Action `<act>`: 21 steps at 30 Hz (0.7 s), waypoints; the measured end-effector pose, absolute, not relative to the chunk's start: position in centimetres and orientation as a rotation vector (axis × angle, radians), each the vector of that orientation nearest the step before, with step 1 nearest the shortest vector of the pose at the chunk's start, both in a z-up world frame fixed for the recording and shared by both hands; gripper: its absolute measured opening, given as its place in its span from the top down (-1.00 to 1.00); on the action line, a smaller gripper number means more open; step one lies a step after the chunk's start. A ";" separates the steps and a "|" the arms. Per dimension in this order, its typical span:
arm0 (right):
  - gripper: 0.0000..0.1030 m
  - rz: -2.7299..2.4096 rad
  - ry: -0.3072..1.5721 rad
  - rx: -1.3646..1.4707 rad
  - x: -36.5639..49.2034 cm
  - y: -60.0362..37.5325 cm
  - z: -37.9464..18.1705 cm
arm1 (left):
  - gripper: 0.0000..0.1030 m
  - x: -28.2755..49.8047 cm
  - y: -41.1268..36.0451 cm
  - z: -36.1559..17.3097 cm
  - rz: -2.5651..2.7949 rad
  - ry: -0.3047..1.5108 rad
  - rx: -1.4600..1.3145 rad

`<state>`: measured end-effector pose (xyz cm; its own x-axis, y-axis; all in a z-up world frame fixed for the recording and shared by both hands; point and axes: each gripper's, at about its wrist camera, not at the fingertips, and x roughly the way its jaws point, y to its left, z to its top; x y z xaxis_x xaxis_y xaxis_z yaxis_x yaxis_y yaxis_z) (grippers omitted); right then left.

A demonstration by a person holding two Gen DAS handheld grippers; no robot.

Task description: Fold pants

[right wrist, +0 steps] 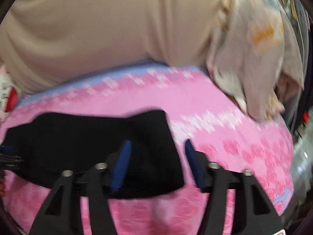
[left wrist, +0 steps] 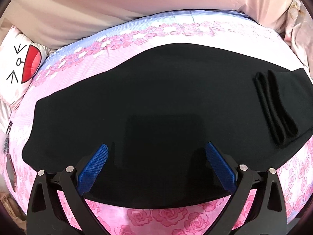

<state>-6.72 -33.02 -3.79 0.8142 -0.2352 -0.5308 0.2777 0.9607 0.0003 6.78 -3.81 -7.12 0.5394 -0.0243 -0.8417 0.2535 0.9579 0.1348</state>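
Note:
Black pants (left wrist: pixel 156 98) lie flat across a pink rose-print sheet (left wrist: pixel 166 219), with a thick folded band (left wrist: pixel 275 105) on their right end. My left gripper (left wrist: pixel 156 148) hovers open and empty over the pants' near edge, blue pads (left wrist: pixel 93 168) spread wide. In the blurred right wrist view the pants (right wrist: pixel 78 146) fill the left half. My right gripper (right wrist: pixel 157 145) is open and empty over their right end; its left pad (right wrist: pixel 121 166) is above the black cloth and its right pad (right wrist: pixel 193 162) is above the pink sheet.
A white cushion with a red mouth print (left wrist: pixel 17 66) lies at the far left. Beige bedding (left wrist: pixel 137 5) is piled behind the sheet. A pale crumpled cloth (right wrist: pixel 250 58) sits at the sheet's far right corner. The sheet's right edge (right wrist: pixel 287 186) drops off.

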 end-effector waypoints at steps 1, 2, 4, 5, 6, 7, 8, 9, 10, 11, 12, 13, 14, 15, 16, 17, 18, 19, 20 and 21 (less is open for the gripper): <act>-0.50 -0.161 0.596 0.067 -5.4 -30.7 -4.0 | -0.90 6.8 -3.8 -7.2 -0.172 0.994 0.250; -0.50 -0.097 0.622 0.050 -4.4 -29.1 -4.6 | -0.90 6.7 -3.8 -7.4 -0.179 1.000 0.244; -0.46 -0.012 0.699 -0.036 -1.7 -25.4 -6.7 | -0.90 6.5 -3.7 -7.4 -0.193 1.000 0.233; -0.43 0.005 0.728 -0.075 -0.9 -24.1 -7.6 | -0.90 6.3 -3.4 -7.1 -0.200 0.993 0.233; -0.42 0.008 0.760 -0.116 0.0 -23.1 -8.6 | -0.90 6.0 -3.1 -6.9 -0.200 0.984 0.231; -0.36 0.005 0.797 -0.136 0.9 -22.4 -9.8 | -0.90 5.7 -2.5 -6.7 -0.198 0.976 0.227; 0.04 0.006 0.819 -0.115 1.3 -22.5 -10.4 | -0.90 5.5 -2.1 -6.6 -0.195 0.972 0.223; 0.24 0.009 0.838 -0.064 1.7 -23.0 -10.8 | -0.90 5.1 -1.1 -6.5 -0.193 0.969 0.213; 0.36 0.005 0.832 -0.015 1.9 -23.5 -10.9 | -0.90 5.0 -0.4 -6.6 -0.189 0.969 0.201; 0.56 0.003 0.831 0.014 2.2 -24.0 -10.9 | -0.90 4.8 0.2 -6.6 -0.185 0.972 0.192; 0.63 0.003 0.838 0.022 2.4 -23.9 -10.6 | -0.90 4.8 0.8 -6.8 -0.181 0.977 0.180; 0.73 0.004 0.838 0.028 2.5 -23.5 -10.1 | -0.90 4.8 1.3 -6.9 -0.181 0.980 0.170; 0.73 0.008 0.835 0.030 2.6 -22.9 -9.8 | -0.90 4.8 1.6 -7.0 -0.180 0.984 0.162; 0.73 0.016 0.825 0.026 2.2 -21.9 -9.1 | -0.90 4.9 1.9 -7.1 -0.181 0.988 0.154; 0.73 0.029 0.812 0.021 2.7 -21.3 -8.6 | -0.90 4.9 2.1 -7.1 -0.185 0.989 0.147; 0.73 0.055 0.805 0.021 2.8 -20.3 -8.4 | -0.90 5.0 2.2 -7.1 -0.188 0.987 0.141; 0.73 0.077 0.807 0.025 2.9 -19.2 -8.4 | -0.90 5.0 2.3 -7.2 -0.188 0.985 0.137; 0.73 0.092 0.817 0.022 3.2 -18.5 -9.0 | -0.90 5.0 2.3 -7.2 -0.188 0.986 0.134; 0.68 0.094 0.856 -0.001 4.0 -17.3 -10.5 | -0.90 5.0 2.4 -7.3 -0.190 0.989 0.129; 0.61 0.082 0.870 -0.019 4.2 -16.9 -11.2 | -0.90 5.2 2.4 -7.2 -0.191 0.991 0.125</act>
<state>4.21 -16.92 -11.22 0.6418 0.0638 -0.7642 -0.0792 0.9967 0.0168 5.16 2.37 -7.25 0.5334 -0.1025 -0.8396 0.2163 0.9762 0.0183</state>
